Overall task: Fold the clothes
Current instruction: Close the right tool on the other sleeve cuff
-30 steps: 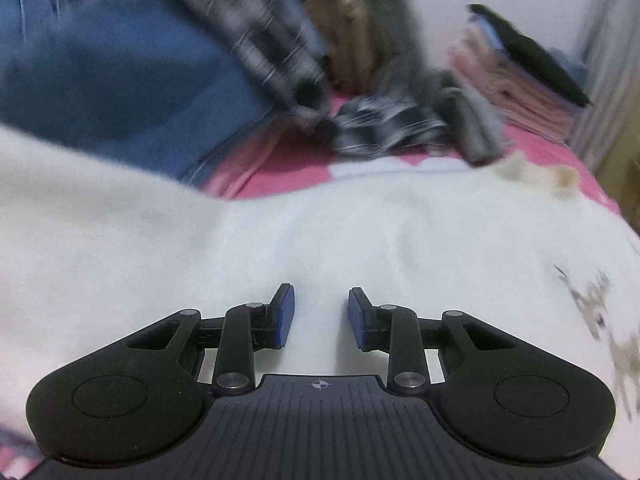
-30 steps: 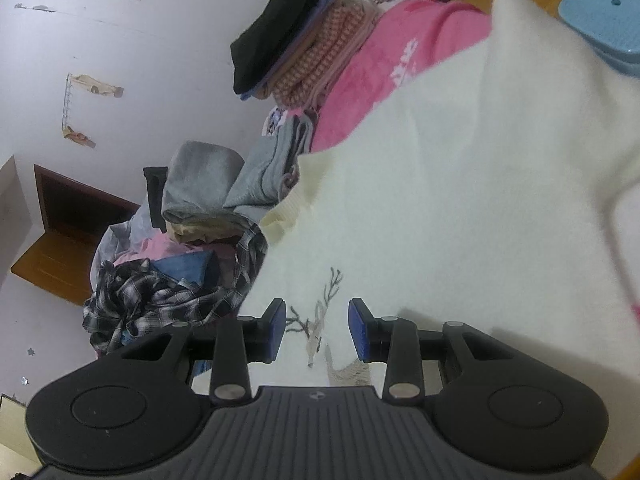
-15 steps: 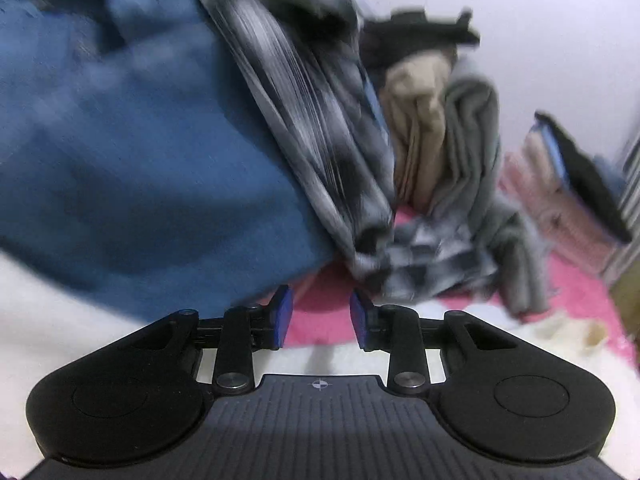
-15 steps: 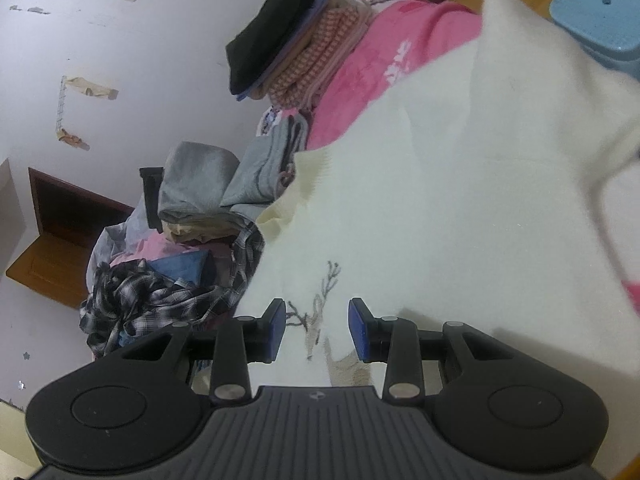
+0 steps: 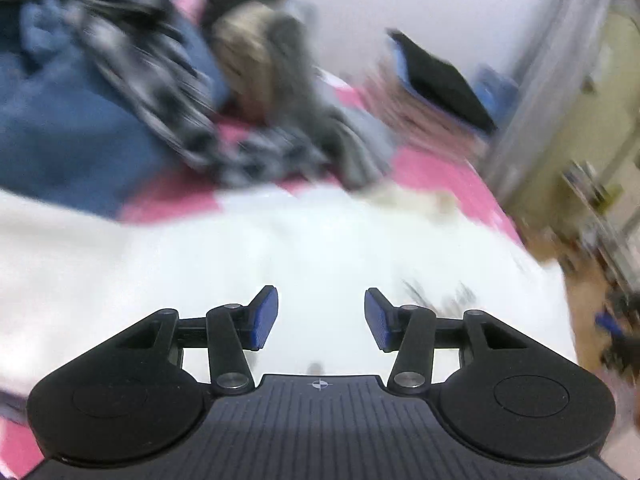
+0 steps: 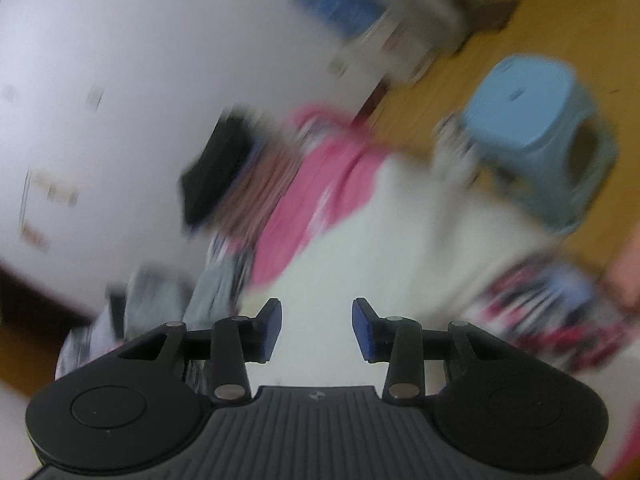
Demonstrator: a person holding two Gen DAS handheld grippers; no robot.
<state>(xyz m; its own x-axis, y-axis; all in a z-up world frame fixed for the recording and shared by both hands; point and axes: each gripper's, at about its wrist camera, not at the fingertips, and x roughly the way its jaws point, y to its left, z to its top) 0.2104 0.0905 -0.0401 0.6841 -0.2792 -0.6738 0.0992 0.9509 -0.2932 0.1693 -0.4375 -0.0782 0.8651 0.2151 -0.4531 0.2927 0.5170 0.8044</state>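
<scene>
Both views were pretty smeared, so take the details loosely. The left gripper (image 5: 321, 318) had its jaws spread wide with nothing between the blue pads (image 5: 264, 316), just hanging over the white sweater (image 5: 280, 248). That sweater filled the whole near half of the left view, lying spread on the pink bedspread (image 5: 436, 172), and it ran right under the fingers. Couldn't tell whether the pads were touching the fabric or a bit above it.

Past the sweater's far edge sat the messy pile: a blue garment (image 5: 68, 128) on the left, a black-and-white plaid shirt (image 5: 160, 80) draped across it, and a tan and grey bundle (image 5: 272, 68) behind. Further right was a folded stack (image 5: 432, 92) with something black on top, up against the wall. The bed's right edge dropped off to the floor near a pale curtain (image 5: 560, 64).

The right gripper (image 6: 317, 330) was released too, jaws apart and empty, with the sweater (image 6: 380, 264) below and ahead of it. Beyond it were the pink bedspread (image 6: 304, 208) and the same folded stack (image 6: 224, 180). Off the bed's edge to the right was wooden floor (image 6: 552, 20) with a light blue stool (image 6: 540, 136) close to the sweater's corner. Some red-patterned cloth (image 6: 548, 320) showed at the lower right.
</scene>
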